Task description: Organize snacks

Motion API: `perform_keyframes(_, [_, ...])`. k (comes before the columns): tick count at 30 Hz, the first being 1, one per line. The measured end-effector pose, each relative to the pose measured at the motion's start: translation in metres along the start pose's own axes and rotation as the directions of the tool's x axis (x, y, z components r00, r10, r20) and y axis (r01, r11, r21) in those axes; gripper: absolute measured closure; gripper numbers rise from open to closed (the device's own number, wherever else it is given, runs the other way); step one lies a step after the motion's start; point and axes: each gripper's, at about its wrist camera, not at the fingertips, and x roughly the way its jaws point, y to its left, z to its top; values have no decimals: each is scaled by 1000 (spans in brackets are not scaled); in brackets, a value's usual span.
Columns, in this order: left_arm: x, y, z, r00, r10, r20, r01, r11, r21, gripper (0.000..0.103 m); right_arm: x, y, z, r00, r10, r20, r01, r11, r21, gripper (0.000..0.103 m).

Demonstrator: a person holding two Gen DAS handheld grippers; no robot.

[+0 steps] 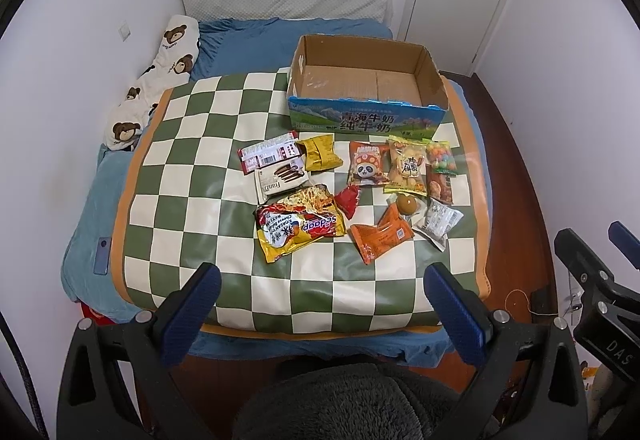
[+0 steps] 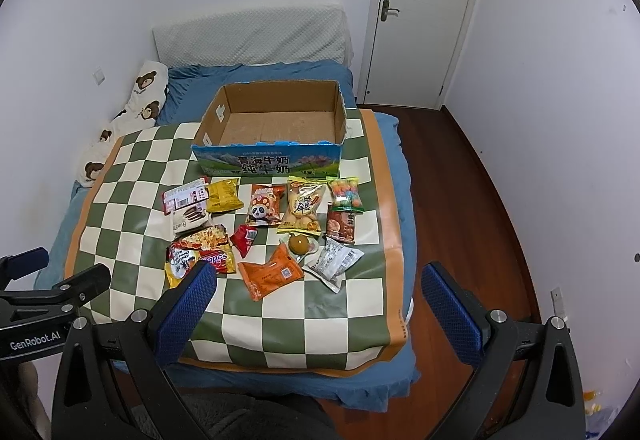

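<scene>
Several snack packets lie on a green-and-white checked mat [image 1: 192, 176] [image 2: 132, 176] on the bed. Among them are a Sedaap noodle pack [image 1: 298, 226] [image 2: 200, 254], an orange packet [image 1: 380, 236] [image 2: 270, 274], a panda packet [image 1: 366, 168] [image 2: 264, 206], a yellow packet [image 1: 320, 152] [image 2: 224, 194] and a white packet [image 1: 436, 220] [image 2: 332, 262]. Behind them stands an empty cardboard milk box [image 1: 366, 116] [image 2: 268, 160]. My left gripper [image 1: 320, 304] hangs open above the mat's near edge, holding nothing. My right gripper [image 2: 320, 304] is open too, near the mat's front right corner.
The mat lies on a blue-sheeted bed [image 2: 384, 380] with a bear-print pillow [image 1: 160, 76] along the left wall. A white door [image 2: 424, 12] is at the back right. Wooden floor [image 2: 472, 200] runs along the bed's right side. A phone [image 1: 102, 254] lies on the bed's left edge.
</scene>
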Motion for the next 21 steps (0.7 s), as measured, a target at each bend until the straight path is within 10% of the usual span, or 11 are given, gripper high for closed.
perform_keyframes(21, [-6, -2, 3, 1000, -7, 15, 7, 1000, -12, 0, -1, -1, 8, 1000, 15, 9, -15, 1000, -1, 0])
